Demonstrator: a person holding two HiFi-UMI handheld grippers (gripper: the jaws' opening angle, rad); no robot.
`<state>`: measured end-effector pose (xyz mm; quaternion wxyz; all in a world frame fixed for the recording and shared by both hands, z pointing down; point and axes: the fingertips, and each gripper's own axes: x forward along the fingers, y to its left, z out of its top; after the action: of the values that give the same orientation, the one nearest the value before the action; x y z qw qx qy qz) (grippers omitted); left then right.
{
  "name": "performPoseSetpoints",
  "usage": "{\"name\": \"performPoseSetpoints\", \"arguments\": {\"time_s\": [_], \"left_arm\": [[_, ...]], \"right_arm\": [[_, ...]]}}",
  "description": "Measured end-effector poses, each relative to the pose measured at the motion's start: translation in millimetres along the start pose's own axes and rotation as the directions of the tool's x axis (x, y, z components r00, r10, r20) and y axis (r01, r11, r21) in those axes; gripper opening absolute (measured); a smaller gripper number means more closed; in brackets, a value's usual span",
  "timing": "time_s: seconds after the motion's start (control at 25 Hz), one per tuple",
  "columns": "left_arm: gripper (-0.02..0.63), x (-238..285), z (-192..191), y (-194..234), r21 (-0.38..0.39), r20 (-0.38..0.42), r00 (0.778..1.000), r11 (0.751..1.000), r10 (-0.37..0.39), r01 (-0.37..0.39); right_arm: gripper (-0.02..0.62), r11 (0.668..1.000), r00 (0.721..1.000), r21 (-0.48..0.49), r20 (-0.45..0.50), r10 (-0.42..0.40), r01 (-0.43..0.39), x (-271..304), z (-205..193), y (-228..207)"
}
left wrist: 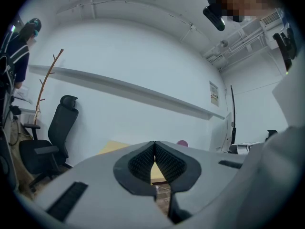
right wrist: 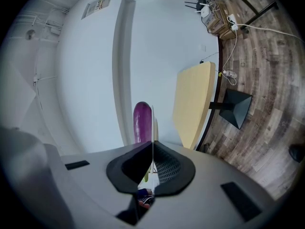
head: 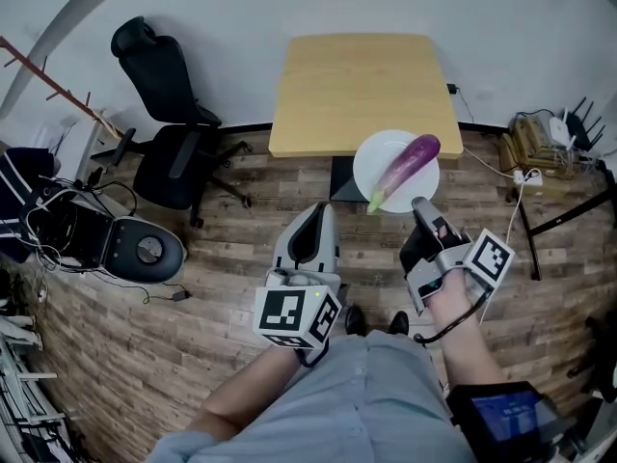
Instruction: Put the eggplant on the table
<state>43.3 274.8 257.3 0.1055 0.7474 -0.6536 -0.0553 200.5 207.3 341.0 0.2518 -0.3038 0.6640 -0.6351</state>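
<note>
Wood-plank floor, light table (head: pixel 347 85) ahead of me. My right gripper (head: pixel 421 208) clamped tight on rim of white plate (head: pixel 371 167). Eggplant (head: pixel 410 159) lies on plate, in air by table corner. Left gripper (head: pixel 321 212) closed, empty. Eggplant not yet on table; set-down remains.

Eggplant (head: pixel 410 159): I see glossy smooth skin.
Plate (head: pixel 371 162): smooth, white.
Table (head: pixel 357 85): matt pale wood.
Floor (head: pixel 241 258): matt grained planks, wood look.

Eggplant (head: pixel 410 159) purple, stem end green. Plate (head: pixel 371 162) white. Bench (head: pixel 357 90) pale yellow wood. Floor (head: pixel 241 249) brown planks. Office chair (head: pixel 174 167) black.
</note>
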Motion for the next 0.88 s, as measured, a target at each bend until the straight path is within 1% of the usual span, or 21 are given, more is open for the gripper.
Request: {"name": "performPoseSetpoints", "arguments": {"time_s": [0.4, 0.88], "left_arm": [[0.006, -2, 4, 13, 0.01, 0.001, 1.0, 1.0, 0.014, -0.014], [0.006, 3, -5, 11, 0.028, 0.021, 0.998, 0.998, 0.055, -0.055]], "right_arm": [[0.008, 1.0, 1.0, 0.028, -0.026, 0.002, -0.002, 19, -14, -2], [0.008, 0.999, 0.997, 0.043, -0.079, 0.016, -0.013, 28, -13, -16]]}}
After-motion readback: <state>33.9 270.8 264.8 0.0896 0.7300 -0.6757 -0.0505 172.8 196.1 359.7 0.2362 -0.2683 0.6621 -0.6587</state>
